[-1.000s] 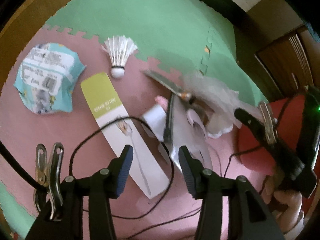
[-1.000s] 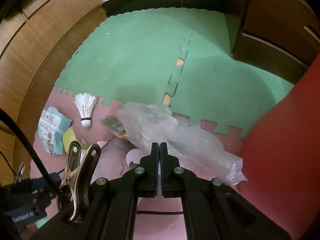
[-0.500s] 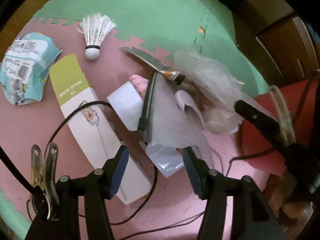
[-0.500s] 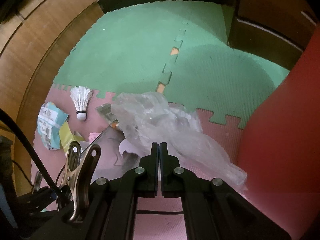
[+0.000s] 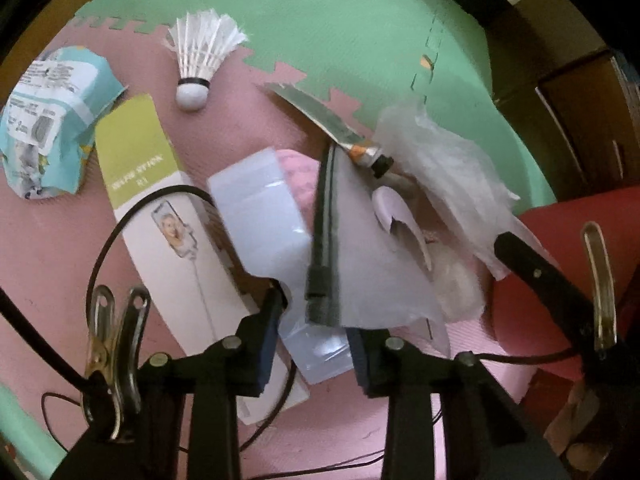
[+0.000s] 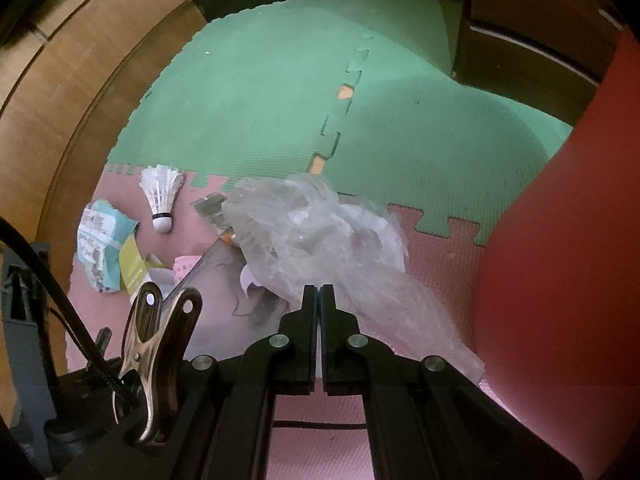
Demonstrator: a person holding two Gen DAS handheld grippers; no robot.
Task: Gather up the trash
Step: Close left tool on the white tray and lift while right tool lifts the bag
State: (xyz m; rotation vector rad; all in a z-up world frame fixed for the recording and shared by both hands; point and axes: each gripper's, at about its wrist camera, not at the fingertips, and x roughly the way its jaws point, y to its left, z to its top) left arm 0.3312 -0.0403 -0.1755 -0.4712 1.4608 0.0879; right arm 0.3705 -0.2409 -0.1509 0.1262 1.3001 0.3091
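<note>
Foam puzzle mats cover the floor, pink near, green beyond, with brown wood along the left and far right.

Left wrist view. Left gripper [image 5: 316, 344] points steeply down over a heap of litter on the pink mat [image 5: 52, 248]. Its jaws are closing, with a translucent whitish plastic pouch [image 5: 272, 240] between the blue pads; whether the pads already press on it cannot be told, so no firm hold is claimed. Over the pouch's right side lies a grey sheet with a black zip strip along its edge [image 5: 324, 232]. Left of the pouch: a long white carton with a lime-green end [image 5: 160, 216], a thin black cable [image 5: 120, 232] looping across it. Far left, a crumpled blue-and-white wrapper [image 5: 52, 120]. Beyond, a white feather shuttlecock [image 5: 200, 56]. Centre-far, a flattened metal tube with a black cap [image 5: 332, 124]. At right, a red bin [image 5: 560, 240].

Right wrist view. Right gripper [image 6: 319, 300] is fully closed, pinching the near end of a crumpled clear plastic bag [image 6: 320, 232], which trails away over the heap. Red bin wall [image 6: 560, 260] stands just to the right. Shuttlecock [image 6: 160, 196] and wrapper [image 6: 100, 248] lie at far left.

Judgement on the step: take the pouch alone. Close squarely on its near edge, keep the pads clear of the cable and the zip strip, then lift straight up so the overlapping sheet slides off rather than dragging the tube along.
</note>
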